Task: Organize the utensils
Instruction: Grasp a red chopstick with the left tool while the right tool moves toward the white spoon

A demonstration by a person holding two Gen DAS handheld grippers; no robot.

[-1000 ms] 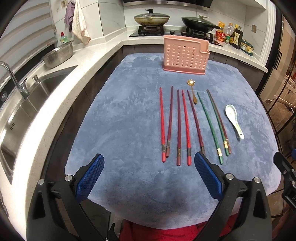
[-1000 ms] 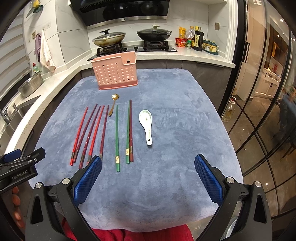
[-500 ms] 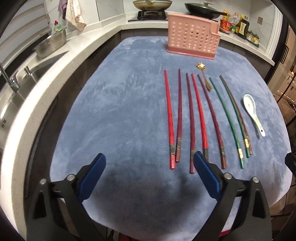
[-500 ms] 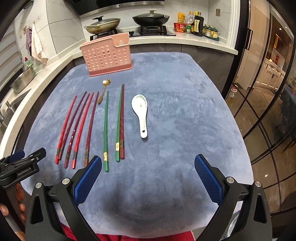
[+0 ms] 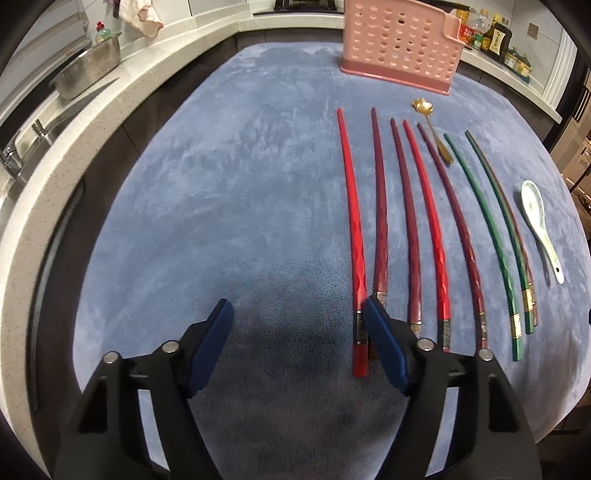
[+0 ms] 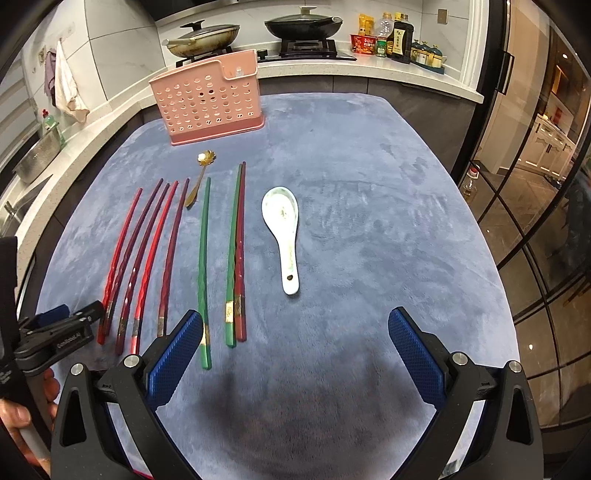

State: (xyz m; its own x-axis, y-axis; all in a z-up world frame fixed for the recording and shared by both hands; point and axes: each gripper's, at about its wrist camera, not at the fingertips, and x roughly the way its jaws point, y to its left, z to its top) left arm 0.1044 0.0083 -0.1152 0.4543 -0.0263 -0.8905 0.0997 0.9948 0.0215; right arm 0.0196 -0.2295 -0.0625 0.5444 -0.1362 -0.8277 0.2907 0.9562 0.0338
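Observation:
Several chopsticks lie side by side on the blue-grey cloth [image 5: 221, 184]: bright red, dark red and green ones. My left gripper [image 5: 295, 314] hangs low over their near ends, its jaws closing. The thick end of the leftmost red chopstick [image 5: 352, 221] lies just inside the right pad [image 5: 384, 343], with neither pad pressing on it. My right gripper [image 6: 295, 325] is wide open over bare cloth, with a green chopstick [image 6: 202, 258] ending beside its left finger. A small gold spoon [image 6: 199, 177] and a white ceramic spoon [image 6: 284, 229] lie nearby. The pink perforated holder [image 6: 210, 99] stands at the far edge.
A white counter wraps the left and back sides, with a steel bowl [image 5: 88, 66] and a sink on the left. Pans [image 6: 207, 35] sit on the stove and bottles [image 6: 391, 38] stand at the back right. Glass doors run along the right. A hand [image 6: 22, 417] holds the left gripper.
Both grippers have come down and forward toward the near ends of the chopsticks. The left jaws have narrowed and now straddle the leftmost red chopstick's end. The utensils have not moved.

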